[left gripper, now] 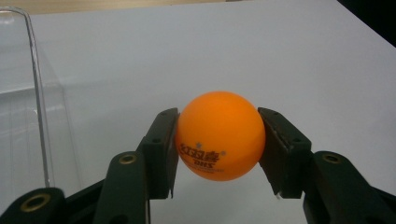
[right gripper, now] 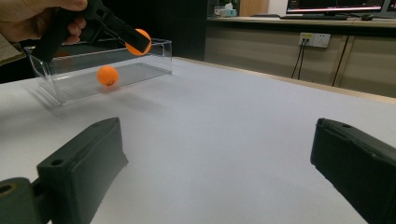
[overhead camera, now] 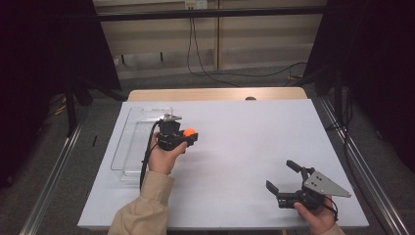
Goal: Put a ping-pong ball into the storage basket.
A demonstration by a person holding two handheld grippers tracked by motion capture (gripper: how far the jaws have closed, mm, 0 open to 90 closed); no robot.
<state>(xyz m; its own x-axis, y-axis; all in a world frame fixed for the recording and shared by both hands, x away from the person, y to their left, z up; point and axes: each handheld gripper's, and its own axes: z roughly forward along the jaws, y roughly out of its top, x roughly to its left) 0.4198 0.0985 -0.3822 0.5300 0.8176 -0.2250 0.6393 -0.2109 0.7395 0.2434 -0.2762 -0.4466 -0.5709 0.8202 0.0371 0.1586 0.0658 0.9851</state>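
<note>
Reading the print on the ball (left gripper: 219,135) is easy in the left gripper view: red Chinese characters with little stars, then "DHS" underneath, plus a smaller line I can't make out. It's a plain orange ping-pong ball, smooth and matte, no dents that I can see. The left gripper (left gripper: 219,149) has it clamped between both pads, held up off the table (overhead camera: 235,147) just beside the clear bin (overhead camera: 129,142), near its far end. A second orange ball (right gripper: 107,75) sits inside the bin, on its floor. The right gripper (overhead camera: 285,177) is well apart from the bin, jaws spread wide with nothing between them.
</note>
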